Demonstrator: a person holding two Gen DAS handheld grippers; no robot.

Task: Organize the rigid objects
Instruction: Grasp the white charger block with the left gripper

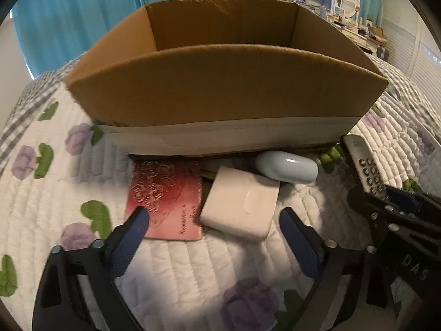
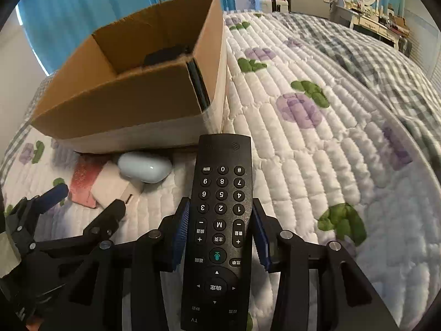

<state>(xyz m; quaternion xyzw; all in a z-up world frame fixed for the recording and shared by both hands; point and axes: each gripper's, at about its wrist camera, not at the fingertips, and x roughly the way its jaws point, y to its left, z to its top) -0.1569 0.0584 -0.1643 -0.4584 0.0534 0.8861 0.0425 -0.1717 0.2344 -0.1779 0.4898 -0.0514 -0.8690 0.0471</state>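
An open cardboard box (image 1: 226, 91) stands on the quilted bed; it also shows in the right wrist view (image 2: 121, 102) with a dark object inside. In front of it lie a red card (image 1: 165, 195), a white adapter block (image 1: 242, 207) and a pale blue oval case (image 1: 286, 167). My left gripper (image 1: 215, 234) is open, its fingers on either side of the white block and red card. My right gripper (image 2: 220, 234) is shut on a black remote control (image 2: 220, 220), seen at the right edge of the left wrist view (image 1: 363, 162).
The white quilt with purple flowers (image 2: 300, 110) covers the bed to the right of the box. Teal curtains (image 1: 77, 13) hang behind. A dresser with mirror (image 1: 347, 2) and a TV stand far back right.
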